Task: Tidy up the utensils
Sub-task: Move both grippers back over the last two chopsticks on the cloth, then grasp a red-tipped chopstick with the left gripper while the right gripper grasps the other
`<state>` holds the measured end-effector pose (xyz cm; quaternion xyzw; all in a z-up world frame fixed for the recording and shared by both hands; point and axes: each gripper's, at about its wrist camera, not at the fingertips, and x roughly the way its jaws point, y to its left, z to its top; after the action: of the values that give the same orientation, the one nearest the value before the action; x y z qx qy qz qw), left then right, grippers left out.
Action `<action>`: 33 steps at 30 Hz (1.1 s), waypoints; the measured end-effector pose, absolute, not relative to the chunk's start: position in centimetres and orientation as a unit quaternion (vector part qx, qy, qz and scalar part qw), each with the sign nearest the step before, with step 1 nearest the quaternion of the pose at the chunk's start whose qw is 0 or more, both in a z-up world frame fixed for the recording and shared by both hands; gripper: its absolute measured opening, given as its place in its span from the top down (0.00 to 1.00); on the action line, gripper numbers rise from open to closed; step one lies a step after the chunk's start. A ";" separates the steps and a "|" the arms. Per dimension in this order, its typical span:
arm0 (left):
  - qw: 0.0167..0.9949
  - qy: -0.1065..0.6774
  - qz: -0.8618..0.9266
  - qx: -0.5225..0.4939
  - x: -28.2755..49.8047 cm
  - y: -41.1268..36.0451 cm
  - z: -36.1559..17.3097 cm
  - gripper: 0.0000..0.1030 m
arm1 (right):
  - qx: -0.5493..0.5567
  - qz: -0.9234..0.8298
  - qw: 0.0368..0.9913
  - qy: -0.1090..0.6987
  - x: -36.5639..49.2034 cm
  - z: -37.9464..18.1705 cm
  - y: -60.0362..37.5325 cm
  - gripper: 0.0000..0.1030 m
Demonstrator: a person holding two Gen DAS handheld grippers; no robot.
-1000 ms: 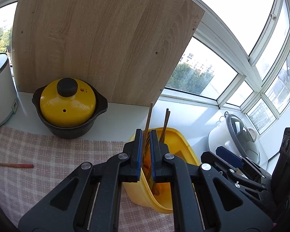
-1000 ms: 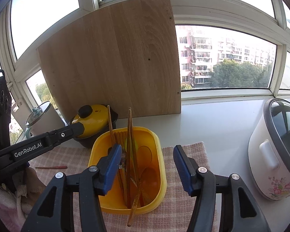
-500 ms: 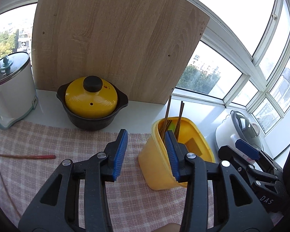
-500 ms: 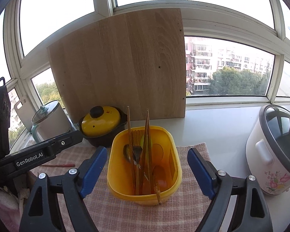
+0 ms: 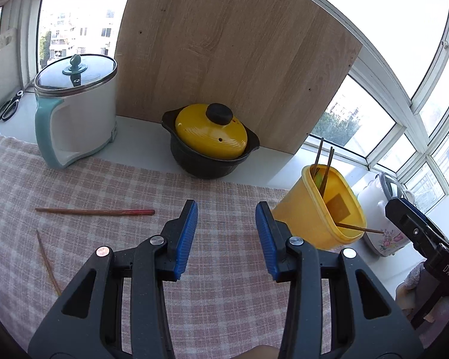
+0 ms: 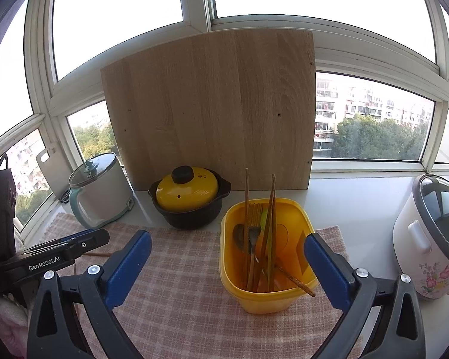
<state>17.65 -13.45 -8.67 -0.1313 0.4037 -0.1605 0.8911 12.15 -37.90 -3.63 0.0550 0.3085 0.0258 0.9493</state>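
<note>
A yellow tub (image 6: 269, 269) stands on the checked cloth (image 6: 179, 299) and holds several chopsticks, a spoon and a fork. It also shows at the right of the left wrist view (image 5: 320, 209). A red-tipped chopstick (image 5: 95, 211) and a thinner wooden chopstick (image 5: 46, 261) lie on the cloth at the left. My left gripper (image 5: 226, 236) is open and empty above the cloth, left of the tub. My right gripper (image 6: 227, 264) is open and empty, its jaws wide on either side of the tub, held back from it.
A black pot with a yellow lid (image 5: 211, 140) stands behind the cloth against a wooden board (image 5: 230, 53). A white and teal kettle (image 5: 74, 110) stands at the left, scissors (image 5: 9, 106) beyond it. A floral rice cooker (image 6: 428, 236) stands at the right.
My left gripper has opened, let go of a chopstick into the tub and drawn back to the left. My right gripper has opened wider and pulled back from the tub.
</note>
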 end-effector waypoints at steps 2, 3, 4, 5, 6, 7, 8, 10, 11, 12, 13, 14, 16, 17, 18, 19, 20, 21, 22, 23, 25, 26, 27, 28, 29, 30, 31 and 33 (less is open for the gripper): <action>0.891 0.410 -0.146 -0.131 17.2 -11.5 -9.0 0.61 | 0.050 0.041 0.948 0.311 12.1 -3.6 -36.9 0.00; 0.891 0.414 -0.140 -0.128 16.9 -10.6 -9.2 0.61 | 0.047 0.048 0.948 0.312 12.2 -3.6 -36.4 0.00; 0.890 0.418 -0.131 -0.124 16.7 -9.5 -9.5 0.61 | 0.044 0.054 0.948 0.312 12.2 -3.7 -35.9 0.00; 0.890 0.421 -0.123 -0.122 16.4 -8.5 -9.7 0.61 | 0.040 0.062 0.948 0.310 12.3 -3.7 -35.4 0.00; 0.890 0.425 -0.115 -0.121 16.1 -7.4 -9.9 0.61 | 0.035 0.070 0.948 0.308 12.4 -3.7 -34.9 0.00; 0.889 0.429 -0.107 -0.121 15.9 -6.4 -10.2 0.61 | 0.029 0.078 0.948 0.308 12.6 -3.8 -34.2 0.00; 0.887 0.433 -0.098 -0.124 15.6 -5.3 -10.5 0.61 | 0.024 0.086 0.946 0.311 12.9 -3.9 -33.7 0.00; 0.884 0.442 -0.080 -0.130 15.0 -3.2 -11.2 0.61 | 0.014 0.107 0.940 0.324 13.7 -4.4 -32.5 0.00; 0.882 0.447 -0.071 -0.131 14.7 -2.3 -11.6 0.61 | 0.008 0.115 0.937 0.329 14.0 -4.5 -31.9 0.00; 0.879 0.453 -0.064 -0.133 14.4 -1.5 -12.1 0.61 | 0.001 0.123 0.935 0.334 14.4 -4.8 -31.3 0.00; 0.876 0.459 -0.057 -0.137 14.1 -0.6 -12.6 0.61 | -0.007 0.132 0.931 0.340 14.8 -5.0 -30.6 0.00; 0.873 0.465 -0.050 -0.141 13.8 0.1 -13.2 0.61 | -0.014 0.142 0.927 0.346 15.2 -5.3 -30.0 0.01; 0.866 0.478 -0.039 -0.146 13.3 1.1 -14.4 0.61 | -0.026 0.164 0.917 0.362 16.1 -5.8 -28.7 0.01; 0.862 0.483 -0.035 -0.146 13.1 1.4 -14.9 0.61 | -0.034 0.176 0.912 0.369 16.6 -6.1 -27.9 0.03; 0.860 0.487 -0.032 -0.148 12.9 1.8 -15.4 0.61 | -0.043 0.188 0.907 0.376 17.1 -6.4 -27.1 0.04; 0.857 0.492 -0.028 -0.151 12.7 2.1 -15.9 0.61 | -0.055 0.196 0.901 0.382 17.5 -6.7 -26.3 0.04; 0.853 0.496 -0.025 -0.159 12.6 2.4 -16.4 0.61 | -0.064 0.203 0.897 0.388 18.0 -7.0 -25.5 0.04; 0.849 0.500 -0.021 -0.168 12.5 2.7 -16.9 0.61 | -0.071 0.214 0.891 0.394 18.4 -7.3 -24.9 0.04; 0.846 0.503 -0.017 -0.174 12.3 2.9 -17.3 0.61 | -0.075 0.227 0.885 0.400 18.8 -7.6 -24.3 0.05; 0.844 0.506 -0.012 -0.178 12.3 3.1 -17.6 0.61 | -0.079 0.240 0.878 0.406 19.2 -8.0 -23.7 0.07; 0.840 0.510 -0.003 -0.184 12.3 3.3 -18.3 0.61 | -0.087 0.258 0.866 0.419 20.2 -8.8 -22.5 0.10; 0.837 0.513 0.000 -0.188 12.3 3.4 -18.6 0.61 | -0.092 0.263 0.860 0.427 20.7 -9.3 -21.9 0.12; 0.834 0.516 0.002 -0.195 12.3 3.6 -19.0 0.61 | -0.098 0.269 0.855 0.433 21.2 -9.7 -21.3 0.14; 0.831 0.519 0.005 -0.201 12.3 3.6 -19.4 0.61 | -0.106 0.276 0.849 0.437 21.6 -10.1 -20.7 0.15; 0.828 0.521 0.005 -0.206 12.3 3.7 -19.7 0.61 | -0.116 0.281 0.845 0.440 22.0 -10.5 -20.1 0.17; 0.827 0.522 0.006 -0.209 12.3 3.6 -20.0 0.64 | -0.127 0.285 0.842 0.440 22.3 -10.8 -19.4 0.18; 0.826 0.525 0.009 -0.207 12.4 3.5 -20.2 0.66 | -0.137 0.291 0.838 0.440 22.6 -11.2 -18.8 0.18; 0.823 0.527 0.014 -0.209 12.5 3.3 -20.7 0.68 | -0.150 0.305 0.829 0.445 23.2 -11.8 -17.6 0.22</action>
<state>12.49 3.28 -20.72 -0.2092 0.5271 0.0142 0.8235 23.22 -17.61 -11.77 -0.1503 0.4451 0.3047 0.8285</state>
